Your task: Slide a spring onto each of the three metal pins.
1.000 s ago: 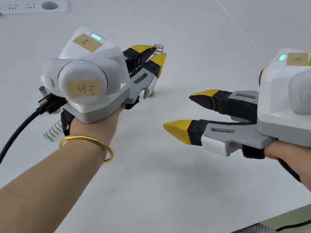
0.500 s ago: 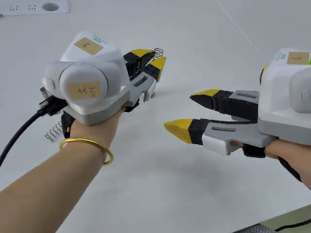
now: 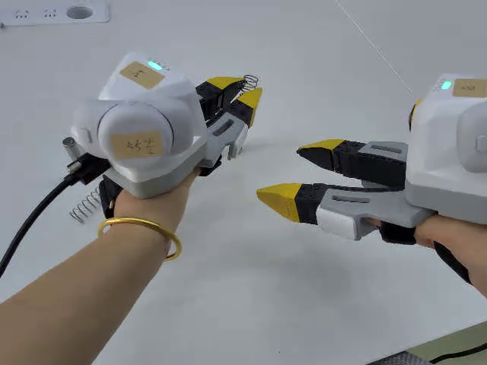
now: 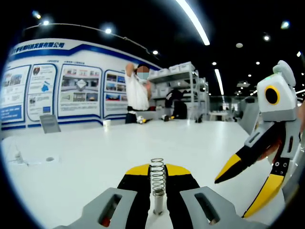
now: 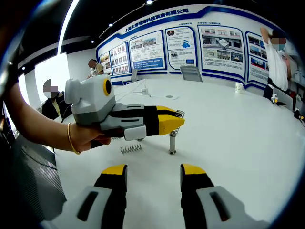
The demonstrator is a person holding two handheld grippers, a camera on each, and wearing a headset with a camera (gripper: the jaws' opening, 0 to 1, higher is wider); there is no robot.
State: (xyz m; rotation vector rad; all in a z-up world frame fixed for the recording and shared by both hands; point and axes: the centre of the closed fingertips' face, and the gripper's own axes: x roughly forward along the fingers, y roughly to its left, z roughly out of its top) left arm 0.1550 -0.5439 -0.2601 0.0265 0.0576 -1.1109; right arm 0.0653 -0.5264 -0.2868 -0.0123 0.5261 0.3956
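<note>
My left gripper (image 3: 242, 91) is shut on a small steel spring (image 3: 249, 79). In the left gripper view the spring (image 4: 157, 174) stands upright between the yellow tips, with a metal pin (image 4: 157, 204) just beneath it. In the right gripper view the pin (image 5: 171, 144) stands upright on the white table below the left gripper (image 5: 167, 120). A loose spring (image 5: 131, 149) lies on the table beside it, and the same loose spring (image 3: 84, 205) lies by my left wrist. My right gripper (image 3: 294, 176) hovers open to the right, its jaws (image 5: 153, 172) holding nothing.
A white power strip (image 3: 53, 11) lies at the far left of the table (image 3: 251, 289). A black cable (image 3: 30, 217) trails from the left gripper. The table's near edge (image 3: 445, 342) runs at the lower right. People stand in the background (image 4: 138, 93).
The left gripper has edged slightly to the right with the spring still in it. The right gripper has stayed open in place.
</note>
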